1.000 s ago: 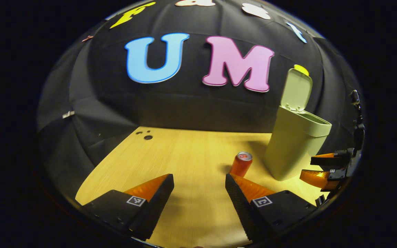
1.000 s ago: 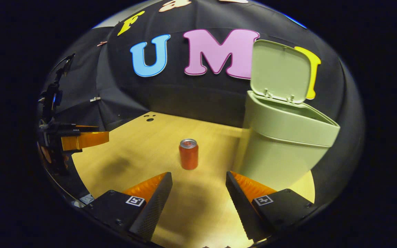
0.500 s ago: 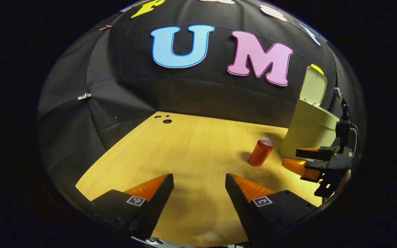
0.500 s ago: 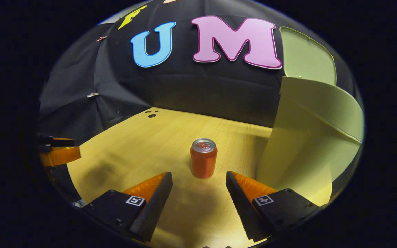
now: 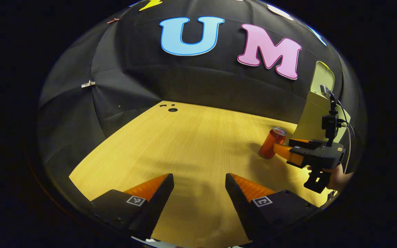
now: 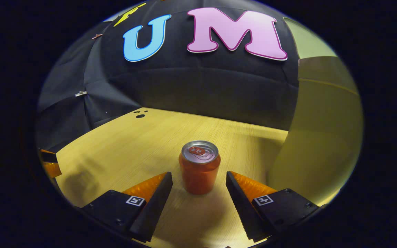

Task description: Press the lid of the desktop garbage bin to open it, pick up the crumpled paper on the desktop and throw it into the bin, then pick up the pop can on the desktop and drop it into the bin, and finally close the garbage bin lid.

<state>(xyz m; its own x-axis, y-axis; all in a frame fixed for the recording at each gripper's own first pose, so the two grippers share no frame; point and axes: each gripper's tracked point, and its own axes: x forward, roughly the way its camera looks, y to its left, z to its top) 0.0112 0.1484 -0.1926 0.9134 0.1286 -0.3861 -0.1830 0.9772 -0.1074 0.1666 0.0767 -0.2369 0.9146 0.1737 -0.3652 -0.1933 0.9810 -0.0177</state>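
An orange pop can (image 6: 199, 167) stands upright on the wooden desktop (image 6: 115, 151), just ahead of my right gripper (image 6: 199, 179) and in line with the gap between its fingers. That gripper is open and does not touch the can. The pale green bin (image 6: 319, 137) rises right beside it, its lid (image 6: 305, 41) tipped up. In the left gripper view the same can (image 5: 271, 143) and the bin (image 5: 310, 115) sit far right, with the right gripper (image 5: 281, 148) reaching at the can. My left gripper (image 5: 199, 181) hangs open over bare desktop (image 5: 184, 144).
Small round holes (image 5: 172, 110) mark the desktop's far left corner. The black cloth wall closes off the back and left side. A hand (image 5: 338, 175) holds the right gripper's handle at the far right of the left gripper view.
The right gripper has moved forward and down until the can sits at its fingertips. The left gripper has drawn back and left, away from the can and bin.
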